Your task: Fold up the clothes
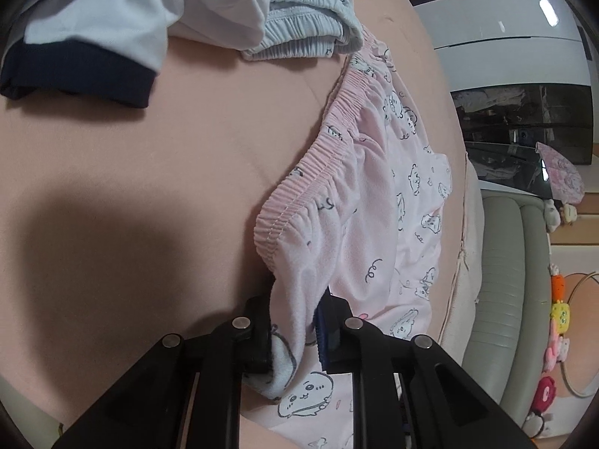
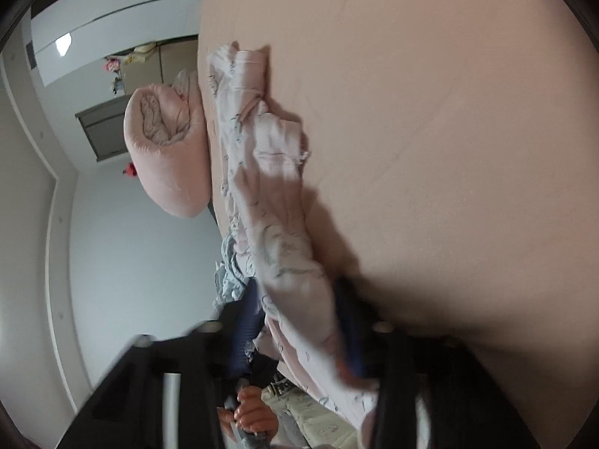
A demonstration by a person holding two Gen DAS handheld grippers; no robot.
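Pink pyjama shorts [image 1: 378, 202] with cartoon prints and an elastic waistband lie on the pink bed sheet [image 1: 112, 168]. My left gripper [image 1: 295, 321] is shut on the shorts' fabric just below the waistband corner. In the right wrist view the same pink garment [image 2: 273, 187] stretches away in a bunch, and my right gripper [image 2: 295, 321] is shut on its near end. The right view is blurred by motion.
A white top with navy cuff [image 1: 93, 37] and light blue shorts [image 1: 307, 30] lie at the far side of the bed. A rolled pink quilt [image 2: 168, 149] lies at the bed's end. A grey cushioned bench [image 1: 505, 299] stands beside the bed.
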